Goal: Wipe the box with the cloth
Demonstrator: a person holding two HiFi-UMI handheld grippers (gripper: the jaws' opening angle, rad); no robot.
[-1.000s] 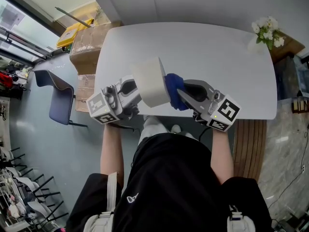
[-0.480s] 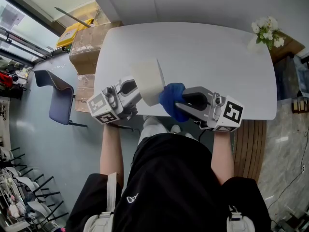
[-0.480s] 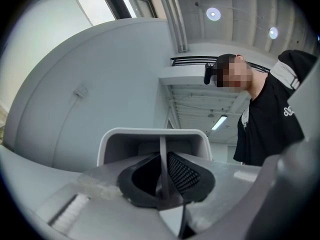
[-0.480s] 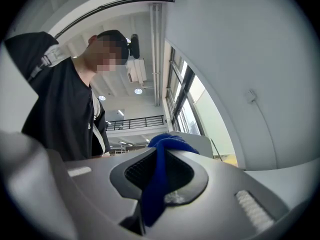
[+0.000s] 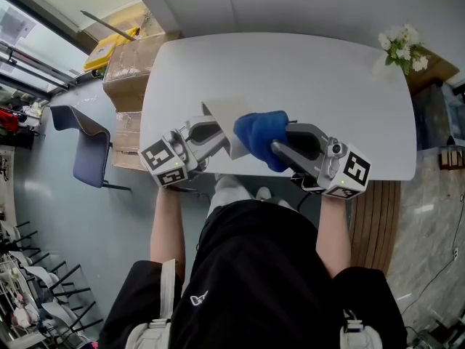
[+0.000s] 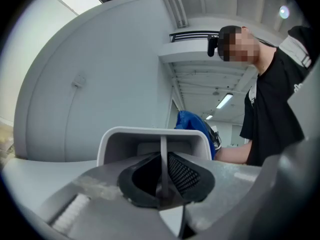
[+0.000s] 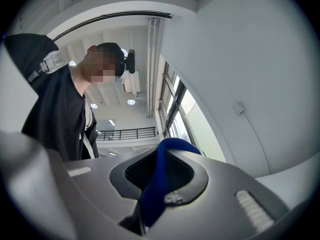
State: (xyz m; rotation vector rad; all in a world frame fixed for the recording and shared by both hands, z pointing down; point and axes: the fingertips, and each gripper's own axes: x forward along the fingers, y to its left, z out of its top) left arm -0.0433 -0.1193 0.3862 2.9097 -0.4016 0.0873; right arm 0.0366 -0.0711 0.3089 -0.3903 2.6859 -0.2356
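Observation:
In the head view my left gripper (image 5: 219, 132) is shut on the white box (image 5: 227, 122), held up above the near edge of the white table (image 5: 290, 71) and tilted. The left gripper view shows the box (image 6: 150, 139) edge-on, one thin wall pinched between the jaws. My right gripper (image 5: 276, 145) is shut on the blue cloth (image 5: 260, 131), which presses against the box's right side. In the right gripper view the cloth (image 7: 159, 184) runs as a blue fold between the closed jaws. From the left gripper view the cloth (image 6: 196, 129) peeks out behind the box.
White flowers (image 5: 401, 46) stand at the table's far right corner. Cardboard boxes (image 5: 129, 64) and a blue chair (image 5: 86, 147) sit left of the table. A wooden bench (image 5: 378, 217) lies to the right. My body fills the near side.
The box has tipped flatter and its broad face has turned away. The cloth has moved up and onto the box's right side; the right gripper has followed it up and slightly right.

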